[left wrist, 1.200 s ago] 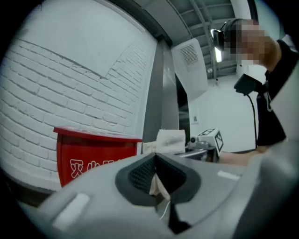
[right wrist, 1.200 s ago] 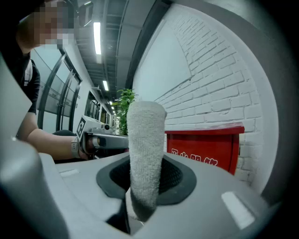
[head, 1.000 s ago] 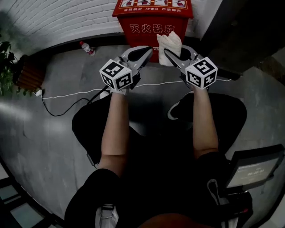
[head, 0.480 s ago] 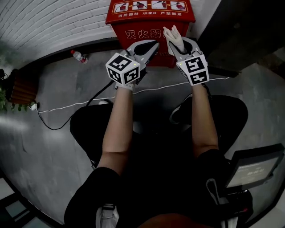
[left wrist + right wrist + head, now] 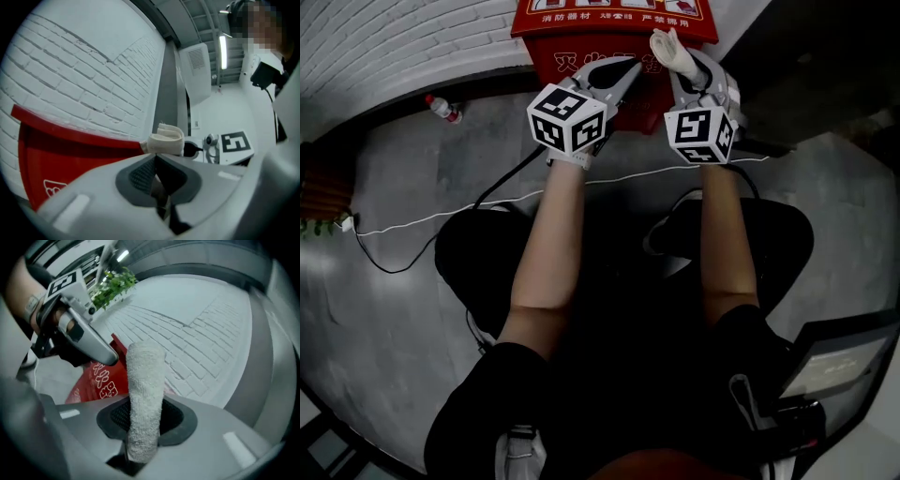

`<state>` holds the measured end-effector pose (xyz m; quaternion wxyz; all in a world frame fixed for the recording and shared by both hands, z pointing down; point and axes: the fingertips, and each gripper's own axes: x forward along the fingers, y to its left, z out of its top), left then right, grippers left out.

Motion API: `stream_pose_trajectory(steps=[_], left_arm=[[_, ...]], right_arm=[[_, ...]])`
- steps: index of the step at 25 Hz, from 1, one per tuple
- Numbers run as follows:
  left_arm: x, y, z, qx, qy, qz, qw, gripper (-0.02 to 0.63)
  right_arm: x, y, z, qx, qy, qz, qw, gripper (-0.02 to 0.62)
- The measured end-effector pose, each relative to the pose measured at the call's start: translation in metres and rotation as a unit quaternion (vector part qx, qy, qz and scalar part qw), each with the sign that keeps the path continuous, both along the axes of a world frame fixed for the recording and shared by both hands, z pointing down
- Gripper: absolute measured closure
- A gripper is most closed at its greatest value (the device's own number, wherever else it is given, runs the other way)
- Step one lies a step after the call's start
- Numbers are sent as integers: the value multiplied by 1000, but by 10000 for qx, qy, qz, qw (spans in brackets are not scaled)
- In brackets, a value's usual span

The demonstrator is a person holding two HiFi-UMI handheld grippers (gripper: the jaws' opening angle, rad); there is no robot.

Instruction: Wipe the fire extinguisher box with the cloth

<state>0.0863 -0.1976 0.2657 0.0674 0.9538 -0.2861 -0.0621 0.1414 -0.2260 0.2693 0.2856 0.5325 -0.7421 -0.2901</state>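
White brick wall (image 5: 394, 37) backs the red fire extinguisher box (image 5: 581, 23), which is cut off at the top of the head view. The right gripper (image 5: 686, 67) has its fingers clamped on the cloth (image 5: 143, 399) at the box's upper edge; contact is unclear. The left gripper (image 5: 156, 161) has its fingers closed and empty.

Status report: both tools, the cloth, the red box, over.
Right tool shut on white terry cloth, raised at red fire extinguisher box lid edge; contact unclear. Left tool shut, empty, beside it. Nothing in the way.
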Motion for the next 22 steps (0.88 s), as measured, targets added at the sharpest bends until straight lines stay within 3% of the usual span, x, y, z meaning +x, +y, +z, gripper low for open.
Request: stream_pose_trajectory(steps=[4, 8, 14, 18, 22], left_arm=[[-6, -7, 5, -64, -15, -183, 9998, 606], [-17, -10, 0, -2, 72, -287, 9996, 606], [-30, -12, -2, 80, 121, -373, 9992, 606], [-25, -17, 7, 160, -233, -488, 9984, 606], [-19, -26, 20, 504, -559, -977, 9924, 606]], right_arm=[[-4, -9, -11, 898, 1409, 329, 9854, 486], [-12, -19, -3, 1455, 2175, 377, 9644, 485], [-14, -28, 26, 1425, 2603, 329, 9544, 485], [-13, -31, 27, 1460, 2604, 335, 9538, 488], [-16, -31, 35, 1331, 2607, 276, 9558, 494]])
